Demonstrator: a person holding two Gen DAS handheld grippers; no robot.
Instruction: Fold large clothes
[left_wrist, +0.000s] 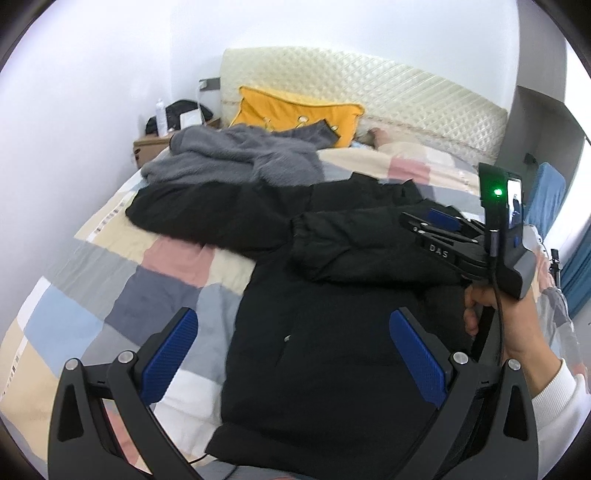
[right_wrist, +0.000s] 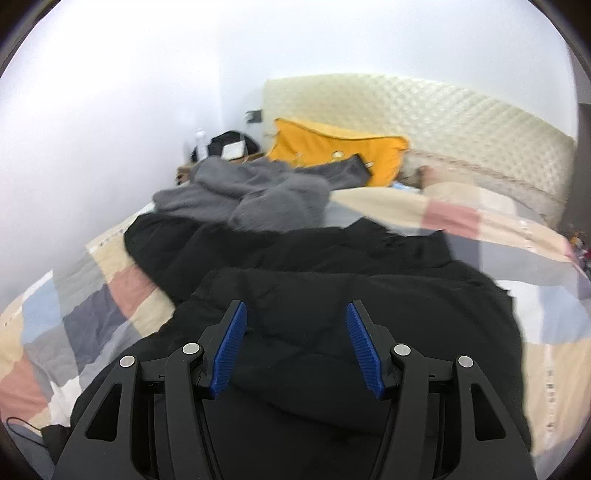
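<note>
Where the patchwork bedspread (left_wrist: 110, 273) covers the bed, a black puffer jacket (left_wrist: 317, 350) lies spread across its near and middle part, one sleeve (left_wrist: 192, 210) stretched out to the left and the other sleeve (left_wrist: 354, 243) folded back across the chest. Behind the bed stands a cream quilted headboard (left_wrist: 388, 92), reaching from the middle to the far right. A crumpled grey fleece garment (left_wrist: 236, 155) sits just beyond the jacket on the far left of the bedspread, touching or nearly touching the outstretched sleeve (the seam between them is too dark to judge). A yellow pillow (left_wrist: 295, 107) leans against the headboard behind the fleece. Further left, a wooden nightstand (left_wrist: 151, 146) carries a dark bag, a clear bottle and something white.

Seen from the left wrist camera, the left gripper (left_wrist: 295, 354) hovers over the jacket's body with its blue-padded jaws spread wide, nothing between them. The right gripper (right_wrist: 293, 347) is on the near right, held by the person's hand (left_wrist: 517, 317) in a white cuff; its own camera shows its jaws parted above the folded sleeve, gripping nothing. In that right wrist view the picture is somewhat blurred. A thin black cable (right_wrist: 22, 428) lies at the near left edge of the bed.
</note>
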